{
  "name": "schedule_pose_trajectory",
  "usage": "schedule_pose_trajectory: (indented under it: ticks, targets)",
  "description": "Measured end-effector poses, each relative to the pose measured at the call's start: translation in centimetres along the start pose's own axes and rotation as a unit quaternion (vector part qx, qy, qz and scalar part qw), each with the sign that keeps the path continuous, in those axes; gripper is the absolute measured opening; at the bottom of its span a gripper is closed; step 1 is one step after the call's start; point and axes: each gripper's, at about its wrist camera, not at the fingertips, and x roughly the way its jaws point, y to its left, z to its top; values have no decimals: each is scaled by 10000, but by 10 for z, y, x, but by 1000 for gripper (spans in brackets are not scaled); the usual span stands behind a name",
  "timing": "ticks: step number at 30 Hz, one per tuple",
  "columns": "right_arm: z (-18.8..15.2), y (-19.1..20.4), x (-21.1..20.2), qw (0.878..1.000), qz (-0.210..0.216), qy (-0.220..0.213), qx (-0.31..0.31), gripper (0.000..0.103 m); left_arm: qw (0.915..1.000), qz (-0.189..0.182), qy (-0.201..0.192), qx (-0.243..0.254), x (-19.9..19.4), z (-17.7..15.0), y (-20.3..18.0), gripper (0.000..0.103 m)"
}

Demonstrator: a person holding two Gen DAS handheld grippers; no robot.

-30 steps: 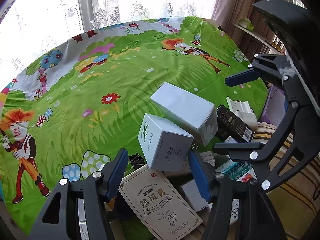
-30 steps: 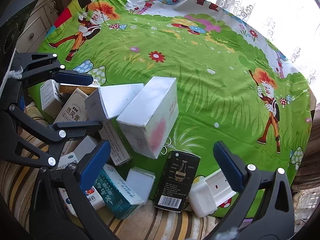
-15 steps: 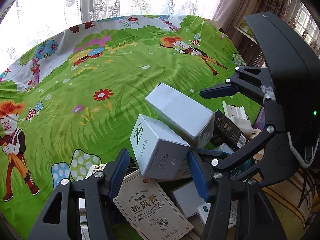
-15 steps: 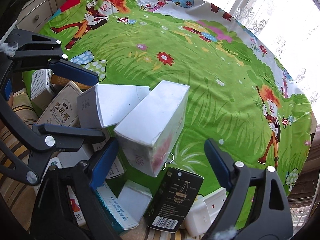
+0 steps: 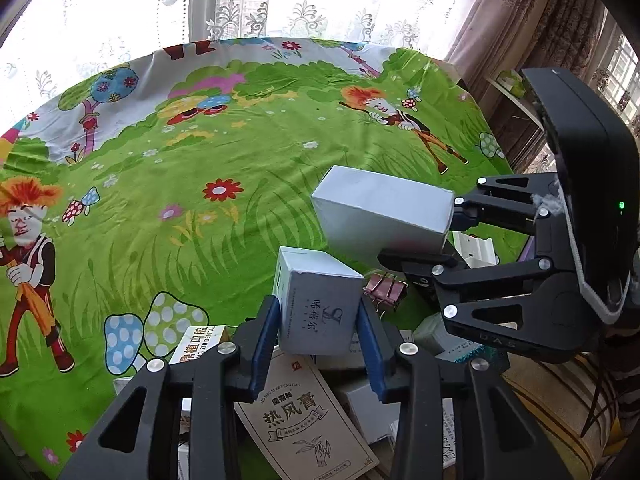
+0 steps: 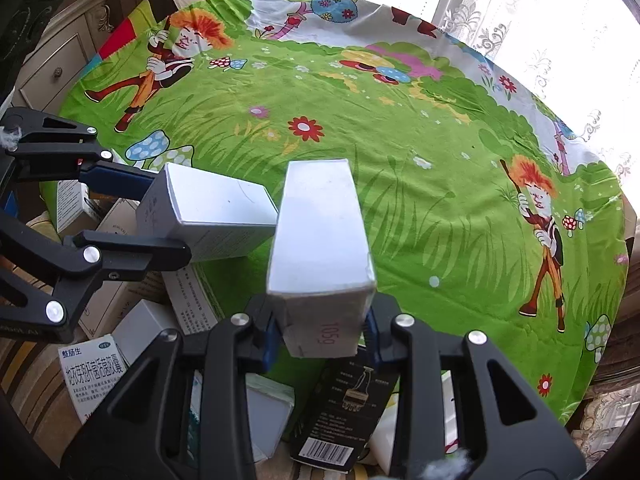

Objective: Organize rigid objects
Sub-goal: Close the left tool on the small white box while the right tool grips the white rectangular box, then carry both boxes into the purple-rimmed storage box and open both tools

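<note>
My left gripper (image 5: 318, 322) is shut on a small white box (image 5: 316, 308) with grey lettering and holds it above the pile of boxes. My right gripper (image 6: 320, 334) is shut on a longer white box (image 6: 320, 240) marked 105g, also lifted. In the left wrist view the right gripper (image 5: 452, 236) holds that longer box (image 5: 380, 212) just right of and beyond mine. In the right wrist view the left gripper (image 6: 132, 216) holds the small box (image 6: 208, 216) at the left, its end touching or nearly touching the long box.
A pile of boxes lies at the near table edge: a beige carton with Chinese lettering (image 5: 304, 416), a black box with a barcode (image 6: 344, 412), a medicine box (image 6: 94, 376), a pink binder clip (image 5: 386, 286). The cartoon tablecloth (image 5: 200, 168) stretches beyond. A cabinet (image 6: 52, 68) stands left.
Both grippers have closed on their boxes and lifted them off the pile. The two held boxes have come up side by side.
</note>
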Motion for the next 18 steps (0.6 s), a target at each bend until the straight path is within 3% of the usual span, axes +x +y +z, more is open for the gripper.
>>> schedule_pose_trajectory:
  ticks: [10,18]
  targets:
    - [-3,-20,-37,9977,2,-439,510,37,9989,31,-366,-306,-25,3,0,39]
    - [-28,-36,-78,9927,-52,-689,993,37,9951,-168,-791,-561,-62,-1,-14,39]
